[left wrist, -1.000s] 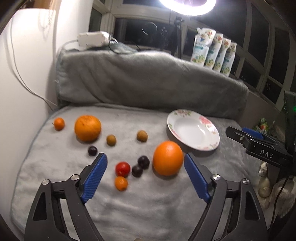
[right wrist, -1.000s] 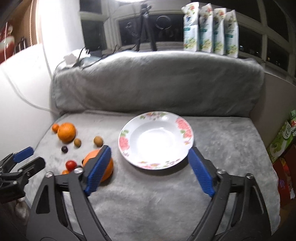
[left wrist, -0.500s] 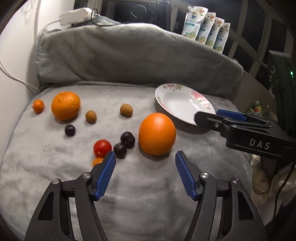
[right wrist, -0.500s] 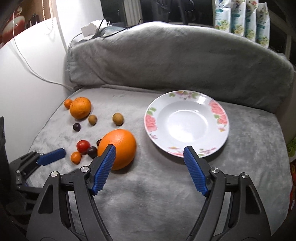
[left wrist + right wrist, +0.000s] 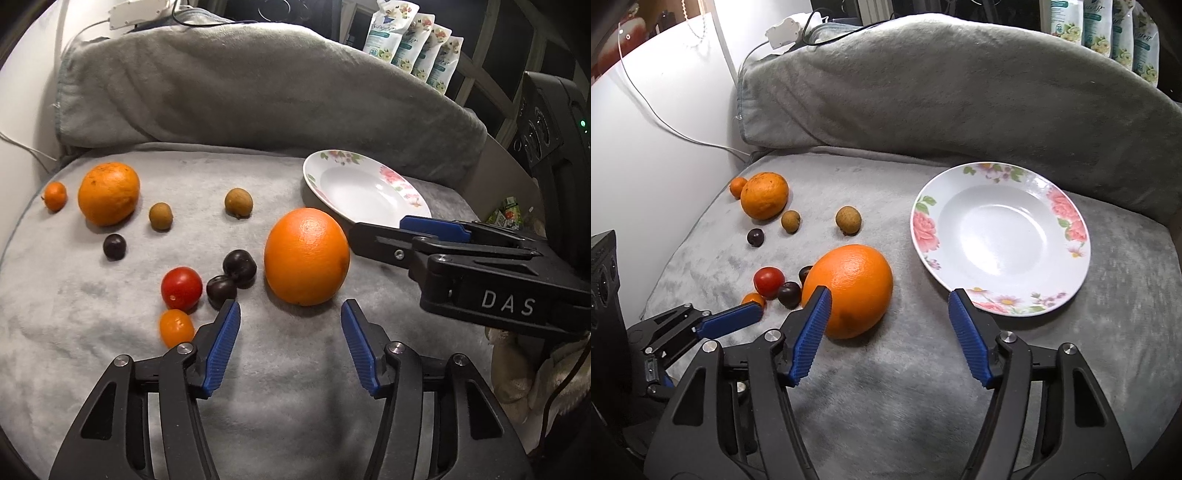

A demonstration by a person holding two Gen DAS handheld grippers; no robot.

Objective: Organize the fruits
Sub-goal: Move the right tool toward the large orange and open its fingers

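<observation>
Both grippers now nearer the big orange [image 5: 306,256], jaws released; plate [image 5: 1067,273] whole only in right view.

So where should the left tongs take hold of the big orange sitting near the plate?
Grip the big orange across its widest middle, coming straight in from the near side, where the open left tongs already line up with it. It is round and smooth, so a hold off centre would probably slip. Watch the left finger: the dark plums sit close beside the orange.
</observation>
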